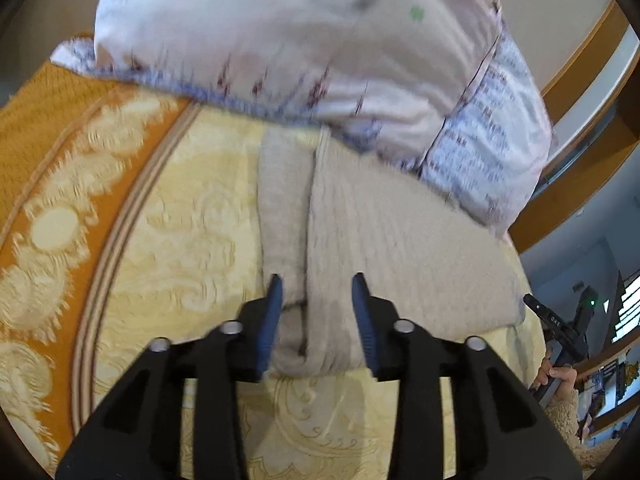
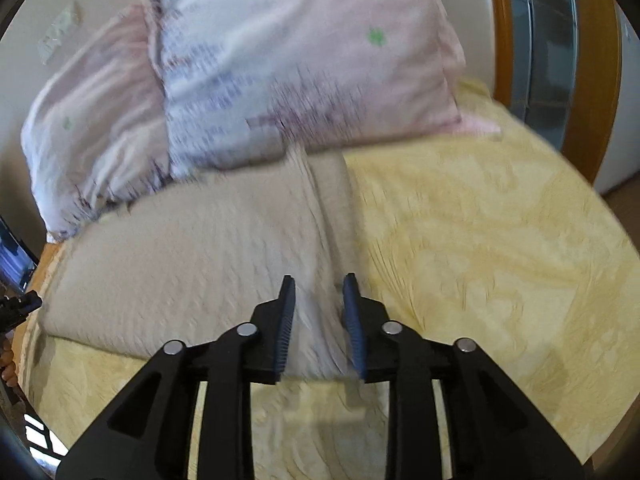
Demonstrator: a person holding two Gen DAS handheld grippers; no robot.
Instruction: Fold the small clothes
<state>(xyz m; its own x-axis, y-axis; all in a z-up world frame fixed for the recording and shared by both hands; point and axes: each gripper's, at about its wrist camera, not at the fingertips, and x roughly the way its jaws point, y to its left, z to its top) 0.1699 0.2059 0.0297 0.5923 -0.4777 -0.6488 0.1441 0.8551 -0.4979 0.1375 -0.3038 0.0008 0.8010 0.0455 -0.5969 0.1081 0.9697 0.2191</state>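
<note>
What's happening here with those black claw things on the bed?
A person is folding a small beige garment on a yellow bedspread, using a hand-held gripper in each hand. The garment lies folded in front of the pink pillows. The left gripper and the right gripper each straddle a folded edge of it with jaws parted, not pinching the cloth.

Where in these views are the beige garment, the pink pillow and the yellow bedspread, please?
beige garment point(image 2: 192, 248), right wrist view, its broad folded panel.
pink pillow point(image 2: 304, 60), right wrist view, its front face.
yellow bedspread point(image 1: 180, 240), left wrist view, bare patterned part.
</note>
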